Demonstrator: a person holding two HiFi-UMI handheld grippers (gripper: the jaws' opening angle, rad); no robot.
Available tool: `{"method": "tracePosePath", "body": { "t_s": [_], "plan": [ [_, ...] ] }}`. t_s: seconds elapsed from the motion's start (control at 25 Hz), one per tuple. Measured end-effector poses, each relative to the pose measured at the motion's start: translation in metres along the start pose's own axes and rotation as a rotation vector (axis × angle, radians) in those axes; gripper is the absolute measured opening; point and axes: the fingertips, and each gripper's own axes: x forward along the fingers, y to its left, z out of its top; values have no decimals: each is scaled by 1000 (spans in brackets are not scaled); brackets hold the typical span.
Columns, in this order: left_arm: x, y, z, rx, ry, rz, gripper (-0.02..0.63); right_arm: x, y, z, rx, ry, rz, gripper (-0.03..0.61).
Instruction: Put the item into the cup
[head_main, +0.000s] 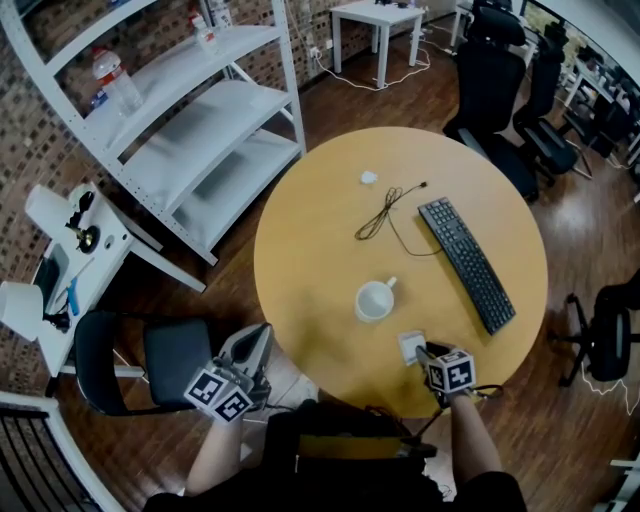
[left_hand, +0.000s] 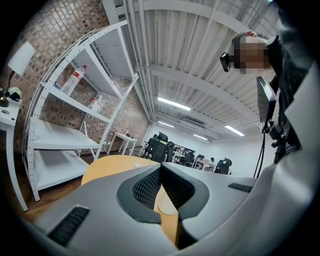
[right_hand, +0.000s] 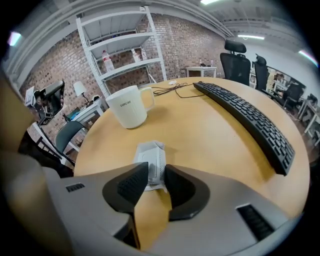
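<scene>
A white cup (head_main: 375, 300) (right_hand: 129, 106) stands upright, handle to the right, near the middle of the round wooden table (head_main: 300, 250). A small white packet (head_main: 411, 346) (right_hand: 151, 157) lies flat near the table's front edge. My right gripper (head_main: 422, 352) (right_hand: 156, 172) is low over it, and the packet's near end sits between the two fingertips. The left jaw covers part of the packet; I see no firm squeeze on it. My left gripper (head_main: 260, 338) (left_hand: 161, 170) hangs off the table's front left edge, shut with nothing in it.
A black keyboard (head_main: 467, 262) (right_hand: 250, 120) lies at the table's right, a thin black cable (head_main: 385, 210) and a small white scrap (head_main: 369, 178) toward the far side. A white shelf unit (head_main: 200, 120) stands at the left, a black chair (head_main: 150, 365) below it, office chairs (head_main: 490, 90) beyond.
</scene>
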Motion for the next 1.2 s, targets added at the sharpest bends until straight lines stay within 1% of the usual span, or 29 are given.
{"method": "tracePosePath", "body": {
  "t_s": [0.12, 0.2, 0.36, 0.48, 0.6, 0.72, 0.8, 0.92, 1.2],
  "plan": [
    [3, -1, 0, 0, 1, -8, -5, -3, 1, 0, -40, -4, -22, 112],
    [5, -1, 0, 0, 2, -13, -5, -8, 5, 1, -108, -9, -44, 107],
    [12, -4, 0, 3, 0, -29, -5, -27, 9, 13, -267, -39, -153, 95],
    [16, -4, 2, 8, -2, -42, -5, -42, 12, 30, -356, -87, -216, 89],
    [21, -3, 6, 24, -8, -54, -5, -59, 13, 59, -430, -160, -259, 87],
    [23, -3, 11, 37, -21, -58, -5, -77, 20, 92, -492, -248, -277, 85],
    [24, -3, 14, 42, -31, -60, -5, -88, 28, 110, -523, -290, -290, 84],
    [24, -3, 17, 50, -52, -55, -5, -98, 42, 140, -602, -348, -304, 83],
    [5, 11, 29, 82, -82, 5, -5, -82, 66, 179, -740, -380, -286, 81]
  ]
}}
